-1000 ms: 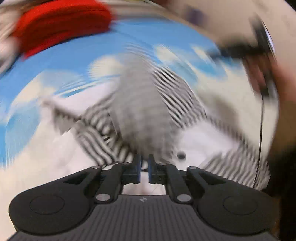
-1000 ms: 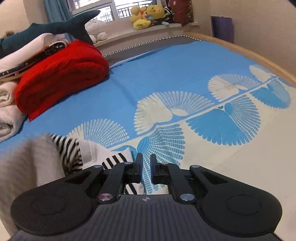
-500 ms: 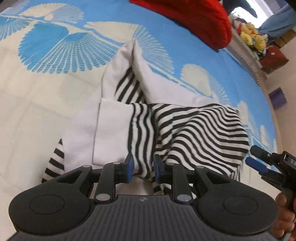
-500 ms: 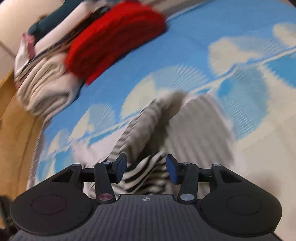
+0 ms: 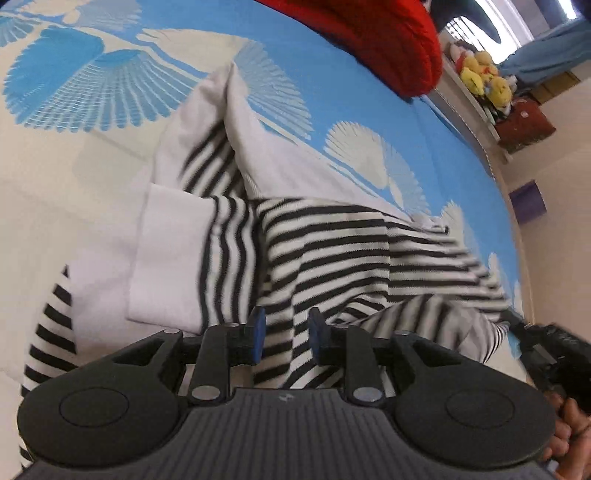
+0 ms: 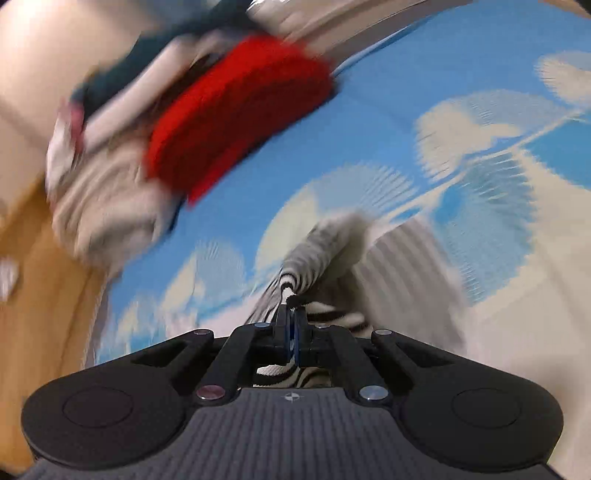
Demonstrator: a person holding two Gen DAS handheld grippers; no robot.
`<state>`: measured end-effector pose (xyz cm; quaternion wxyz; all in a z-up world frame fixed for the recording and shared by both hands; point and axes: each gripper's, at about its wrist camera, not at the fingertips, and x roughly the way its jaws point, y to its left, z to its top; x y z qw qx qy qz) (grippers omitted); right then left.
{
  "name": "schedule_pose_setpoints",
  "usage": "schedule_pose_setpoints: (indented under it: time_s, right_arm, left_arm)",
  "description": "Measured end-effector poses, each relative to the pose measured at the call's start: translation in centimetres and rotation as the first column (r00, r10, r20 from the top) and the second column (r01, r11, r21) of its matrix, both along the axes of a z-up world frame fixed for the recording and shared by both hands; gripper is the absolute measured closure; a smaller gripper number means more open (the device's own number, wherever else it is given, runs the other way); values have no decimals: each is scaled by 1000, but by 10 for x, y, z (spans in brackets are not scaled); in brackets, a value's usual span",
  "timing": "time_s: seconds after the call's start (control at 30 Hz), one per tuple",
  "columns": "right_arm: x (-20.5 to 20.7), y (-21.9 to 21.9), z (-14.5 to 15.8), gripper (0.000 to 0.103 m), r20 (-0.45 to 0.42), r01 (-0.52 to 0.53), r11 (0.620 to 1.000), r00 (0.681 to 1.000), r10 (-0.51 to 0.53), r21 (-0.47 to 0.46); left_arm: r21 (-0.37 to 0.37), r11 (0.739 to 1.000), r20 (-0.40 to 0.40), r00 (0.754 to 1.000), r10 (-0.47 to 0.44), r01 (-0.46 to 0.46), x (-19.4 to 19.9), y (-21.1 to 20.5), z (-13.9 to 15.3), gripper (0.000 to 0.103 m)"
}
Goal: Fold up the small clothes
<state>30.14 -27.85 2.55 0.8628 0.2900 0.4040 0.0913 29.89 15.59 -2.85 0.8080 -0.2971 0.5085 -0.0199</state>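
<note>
Pinching the striped top (image 5: 332,251) on the bedspread (image 5: 55,184), we are keeping the right gripper (image 6: 291,317) clamped on its edge; left gripper (image 5: 284,332) is opening w/ cloth between, not pressed. Soft, light fabric; we are judging hems best.

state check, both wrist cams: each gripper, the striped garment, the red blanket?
left gripper: jaws opening, striped cloth between them, pads not pressing it
right gripper: shut on the striped garment
striped garment: rumpled, partly folded over itself, lying on the bedspread
red blanket: folded, lying on the bedspread
</note>
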Motion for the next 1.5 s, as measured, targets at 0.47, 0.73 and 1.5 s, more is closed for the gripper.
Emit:
schedule_pose_setpoints:
  time_s: [0.47,0.73,1.5]
  right_arm:
    - [8,-25,-53,68,-292,15,998,956,-33,-62]
    - [6,-12,-23,100,-50,11,988,999,-3,155]
    - [4,18,-60,88,-292,-41,998,956,23,-57]
  left_arm:
    - [6,998,-145,988,-58,59,-1,-34,-38,84]
    - [28,995,368,926,77,-94,-12,12,51,102]
    - [168,986,75,997,5,-17,-1,14,-14,100]
